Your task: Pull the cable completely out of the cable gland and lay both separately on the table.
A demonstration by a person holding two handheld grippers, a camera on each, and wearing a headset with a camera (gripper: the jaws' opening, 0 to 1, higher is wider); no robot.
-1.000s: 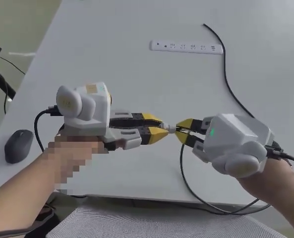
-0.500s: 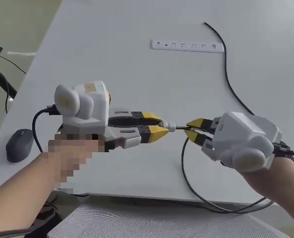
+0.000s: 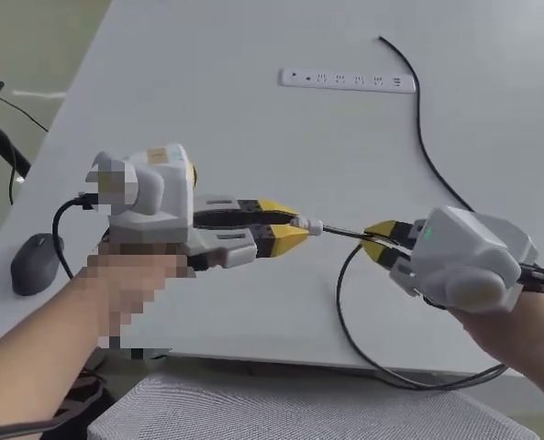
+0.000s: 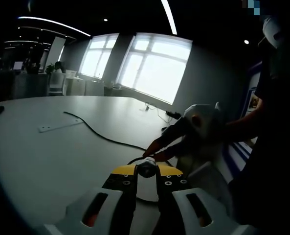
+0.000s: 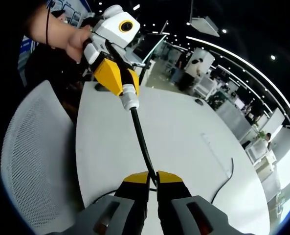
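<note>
A small white cable gland (image 3: 306, 224) is clamped in my left gripper (image 3: 290, 229), held above the table's near edge. A black cable (image 3: 343, 233) runs out of the gland to my right gripper (image 3: 382, 240), which is shut on it about a hand's width away. In the right gripper view the gland (image 5: 129, 98) sits at the tip of the other gripper's yellow jaws, with the cable (image 5: 143, 143) stretched straight down to my own jaws (image 5: 153, 177). The left gripper view has the gland (image 4: 145, 169) between its jaws. Behind the right gripper the cable loops down off the table edge (image 3: 363, 348).
A white power strip (image 3: 349, 81) lies at the far side of the white table (image 3: 207, 119), its black cord (image 3: 420, 137) running toward me on the right. A dark computer mouse (image 3: 31, 264) sits at the left edge. A mesh chair back (image 3: 281, 412) is below.
The grippers have moved apart: the right one drew back to the right and the left one slightly left, so a longer stretch of black cable shows between the gland and the right jaws.
</note>
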